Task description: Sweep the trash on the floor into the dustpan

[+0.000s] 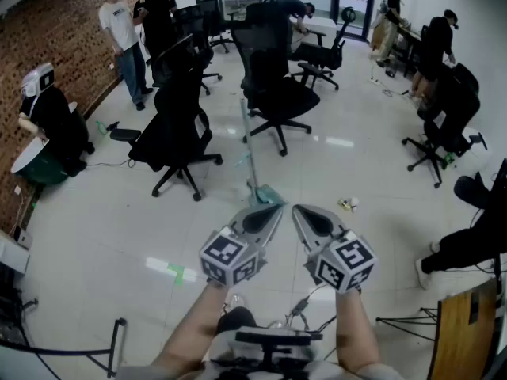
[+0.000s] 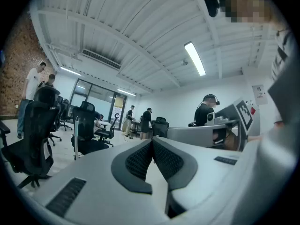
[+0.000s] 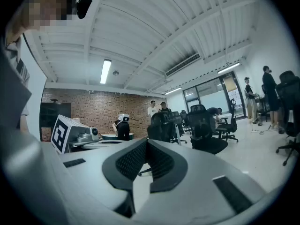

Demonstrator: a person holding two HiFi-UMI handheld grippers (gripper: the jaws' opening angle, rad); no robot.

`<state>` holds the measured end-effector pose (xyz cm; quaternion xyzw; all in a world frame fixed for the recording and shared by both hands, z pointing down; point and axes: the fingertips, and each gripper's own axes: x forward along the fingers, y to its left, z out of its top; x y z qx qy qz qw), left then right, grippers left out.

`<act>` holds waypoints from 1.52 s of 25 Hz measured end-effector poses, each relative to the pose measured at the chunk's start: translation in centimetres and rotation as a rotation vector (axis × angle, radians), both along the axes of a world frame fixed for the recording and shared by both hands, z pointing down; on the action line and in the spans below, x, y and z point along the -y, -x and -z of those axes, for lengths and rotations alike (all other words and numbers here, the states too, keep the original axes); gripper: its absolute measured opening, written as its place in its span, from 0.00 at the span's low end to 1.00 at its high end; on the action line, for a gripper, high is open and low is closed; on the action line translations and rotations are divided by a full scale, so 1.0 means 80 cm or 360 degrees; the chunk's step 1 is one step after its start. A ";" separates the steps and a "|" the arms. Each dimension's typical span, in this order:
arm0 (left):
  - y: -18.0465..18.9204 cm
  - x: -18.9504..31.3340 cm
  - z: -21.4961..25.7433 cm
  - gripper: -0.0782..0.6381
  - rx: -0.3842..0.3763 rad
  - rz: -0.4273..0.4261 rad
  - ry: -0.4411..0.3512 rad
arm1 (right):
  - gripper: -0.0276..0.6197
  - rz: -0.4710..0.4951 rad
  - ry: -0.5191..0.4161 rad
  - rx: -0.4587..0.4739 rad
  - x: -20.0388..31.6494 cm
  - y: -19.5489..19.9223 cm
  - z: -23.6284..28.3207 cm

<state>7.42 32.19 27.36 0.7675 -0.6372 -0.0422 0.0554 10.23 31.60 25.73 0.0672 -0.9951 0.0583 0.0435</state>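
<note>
Likely step: approach | grey left gripper (image 1: 273, 210), grey right gripper (image 1: 299, 210): closed, empty | Advice: open jaws before taking thin pale upright handle (image 1: 248, 145) with teal base; yellowish scraps (image 1: 348, 204) nearby.

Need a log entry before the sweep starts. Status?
Left tool, right tool shut, empty. Teal dustpan stands ahead, untouched; trash on floor right of it. Office chairs beyond, none between.

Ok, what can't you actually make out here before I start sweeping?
- Trash: head view, too small to identify.
- Teal piece at the pole's foot: head view, too small to tell dustpan from broom head; the left gripper covers its near edge.
- Both gripper views: they look level across the room, so trash and teal piece don't show.
</note>
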 end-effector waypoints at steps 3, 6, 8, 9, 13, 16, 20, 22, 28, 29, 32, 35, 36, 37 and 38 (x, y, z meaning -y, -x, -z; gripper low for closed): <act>0.028 -0.004 -0.012 0.12 0.0019 -0.0010 0.0023 | 0.05 -0.0023 0.0011 -0.0017 0.000 0.023 -0.011; 0.076 0.004 -0.019 0.12 0.0031 0.0004 0.0033 | 0.05 -0.0057 0.0015 -0.0039 0.011 0.062 -0.015; 0.105 0.009 -0.025 0.12 0.0042 0.0001 0.0062 | 0.05 -0.0073 0.0021 -0.0055 0.017 0.091 -0.017; 0.115 0.011 -0.030 0.12 0.0047 -0.0010 0.0083 | 0.05 -0.0088 0.0022 -0.0063 0.020 0.102 -0.019; 0.157 0.031 -0.040 0.12 0.0029 -0.0018 0.0111 | 0.05 -0.0132 0.0013 -0.0089 0.046 0.135 -0.018; 0.186 0.046 -0.049 0.12 0.0014 0.0005 0.0136 | 0.05 -0.0124 0.0028 -0.0115 0.062 0.159 -0.024; 0.217 0.078 -0.056 0.12 0.0002 0.0059 0.0148 | 0.05 -0.0071 0.0035 -0.0134 0.093 0.195 -0.026; 0.231 0.102 -0.060 0.12 0.0001 0.0093 0.0154 | 0.05 -0.0014 0.0023 -0.0129 0.115 0.215 -0.027; 0.269 0.173 -0.081 0.12 -0.0009 0.0278 0.0224 | 0.05 0.0200 0.0044 -0.0105 0.190 0.257 -0.031; 0.274 0.185 -0.083 0.12 0.0000 0.0305 0.0244 | 0.05 0.0228 0.0048 -0.0114 0.204 0.262 -0.032; 0.293 0.211 -0.093 0.12 0.0025 0.0390 0.0297 | 0.05 0.0313 0.0067 -0.0134 0.240 0.282 -0.040; 0.314 0.229 -0.107 0.12 0.0047 0.0470 0.0375 | 0.05 0.0379 0.0065 -0.0146 0.265 0.300 -0.041; 0.319 0.234 -0.113 0.12 0.0042 0.0486 0.0403 | 0.05 0.0396 0.0067 -0.0155 0.271 0.305 -0.042; 0.324 0.239 -0.119 0.12 0.0035 0.0500 0.0425 | 0.05 0.0407 0.0070 -0.0170 0.276 0.310 -0.044; 0.330 0.243 -0.125 0.12 0.0027 0.0513 0.0441 | 0.05 0.0410 0.0073 -0.0190 0.282 0.316 -0.049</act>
